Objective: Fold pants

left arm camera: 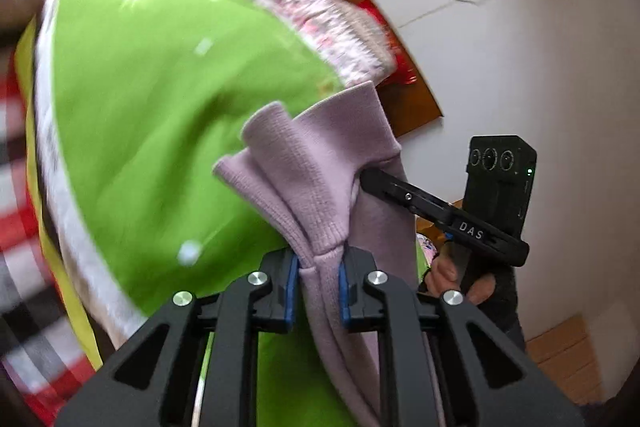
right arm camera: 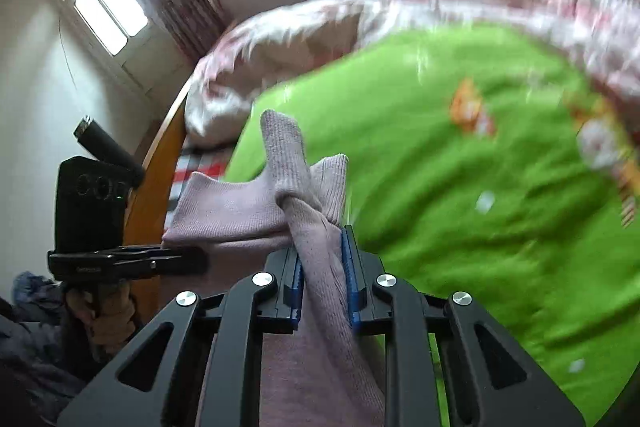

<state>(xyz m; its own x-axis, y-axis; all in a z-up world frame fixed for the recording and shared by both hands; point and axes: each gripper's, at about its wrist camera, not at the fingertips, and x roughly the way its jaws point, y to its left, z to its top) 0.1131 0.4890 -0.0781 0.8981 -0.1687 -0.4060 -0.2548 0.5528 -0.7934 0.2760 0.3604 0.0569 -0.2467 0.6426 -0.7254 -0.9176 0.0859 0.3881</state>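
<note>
Lilac knit pants (left arm camera: pixel 320 155) with a ribbed edge hang lifted above the bed between both grippers. My left gripper (left arm camera: pixel 318 275) is shut on a bunched fold of the fabric, its blue pads pressing both sides. My right gripper (left arm camera: pixel 366 180) comes in from the right in the left wrist view, and its tip is buried in the same cloth. In the right wrist view the right gripper (right arm camera: pixel 322 267) is shut on the pants (right arm camera: pixel 240 207), and the ribbed edge sticks up past the pads. The left gripper (right arm camera: pixel 200 263) pinches the cloth at the left. The lower part of the pants is hidden.
A bright green blanket (left arm camera: pixel 160 107) covers the bed below, with a pink floral quilt (left arm camera: pixel 328 23) heaped along its far side. A wooden headboard (left arm camera: pixel 408 99) meets the white wall. A plaid sheet (left arm camera: pixel 16 187), the wooden bed frame (right arm camera: pixel 160 167) and a window (right arm camera: pixel 108 3) are also in view.
</note>
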